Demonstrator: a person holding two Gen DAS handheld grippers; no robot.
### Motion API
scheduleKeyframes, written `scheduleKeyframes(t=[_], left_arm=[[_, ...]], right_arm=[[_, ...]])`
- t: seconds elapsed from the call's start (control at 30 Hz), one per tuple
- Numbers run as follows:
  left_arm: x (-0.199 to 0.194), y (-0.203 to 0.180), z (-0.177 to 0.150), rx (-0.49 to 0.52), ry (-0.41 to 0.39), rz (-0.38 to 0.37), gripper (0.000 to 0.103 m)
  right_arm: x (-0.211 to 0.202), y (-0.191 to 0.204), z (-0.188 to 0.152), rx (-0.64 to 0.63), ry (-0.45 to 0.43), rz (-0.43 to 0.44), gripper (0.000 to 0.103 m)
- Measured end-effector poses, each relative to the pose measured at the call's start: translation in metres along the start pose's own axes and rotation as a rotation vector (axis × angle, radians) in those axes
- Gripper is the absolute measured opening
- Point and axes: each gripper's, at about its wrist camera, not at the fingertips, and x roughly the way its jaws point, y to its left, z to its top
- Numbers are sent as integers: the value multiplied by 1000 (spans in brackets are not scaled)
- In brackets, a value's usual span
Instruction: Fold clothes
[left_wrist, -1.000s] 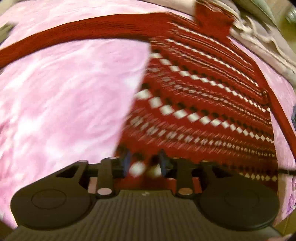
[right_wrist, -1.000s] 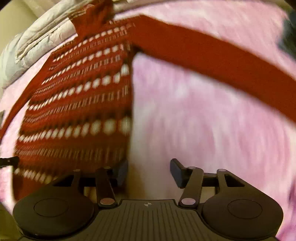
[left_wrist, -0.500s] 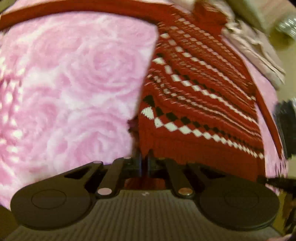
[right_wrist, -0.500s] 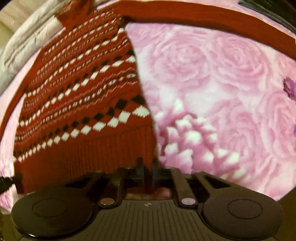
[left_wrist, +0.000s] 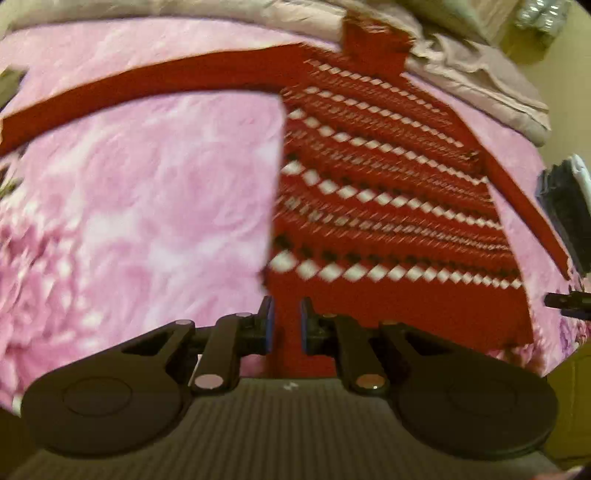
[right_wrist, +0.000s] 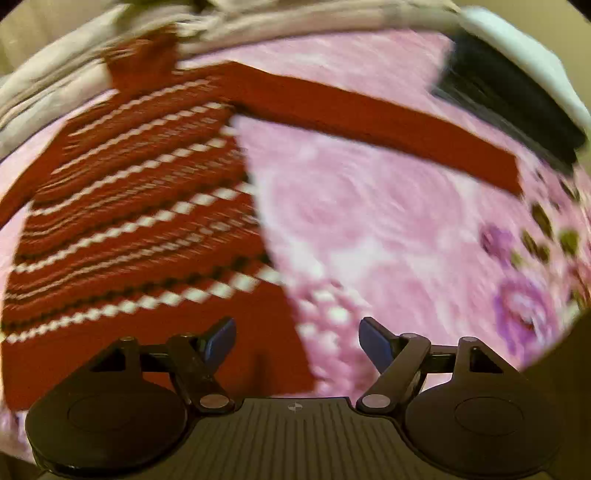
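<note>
A red knitted sweater (left_wrist: 388, 206) with rows of white diamonds lies flat on a pink rose-print bedspread (left_wrist: 147, 206), sleeves spread out to both sides. My left gripper (left_wrist: 284, 325) is open by a narrow gap over the sweater's hem at its left corner. In the right wrist view the sweater (right_wrist: 129, 206) fills the left side. My right gripper (right_wrist: 297, 341) is open wide above the hem's right corner, holding nothing.
A crumpled beige blanket (left_wrist: 461, 62) lies along the far edge of the bed. A dark object (right_wrist: 509, 110) with a white pillow behind it lies at the right, also in the left wrist view (left_wrist: 565, 206).
Half a second ago both grippers were shut on the hem's corners. Both have opened and pulled back; the hem lies flat on the bedspread.
</note>
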Motion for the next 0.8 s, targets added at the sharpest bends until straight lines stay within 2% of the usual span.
scheduleKeyframes(t=[0.1,0.2,0.3,0.37,0.47,0.63,0.73,0.8], left_arm=[[28,-14,4,19,15,20,12],[56,-20,-13,-38,116,83,12],[47,-29,-36,-24,106,127,14],[39,-35,-46,-37,154,158,14],[28,-44,-58,-111,253,193,13],[-27,-93,-63,-149,205,198,15],[-64,-128,-50,-136,138,164,19],[-91,-152,-38,-118,73,157,23]], right_arm=[[22,26,-3,-70,9,39,76],[50,42,-16,-128,44,24,76],[65,40,-40,-156,134,17,76],[58,32,-53,-170,140,39,76],[53,17,-64,-177,254,57,76],[6,-11,-51,-153,274,122,77],[-27,-26,-39,-138,270,163,77],[-55,-30,-21,-128,231,192,77]])
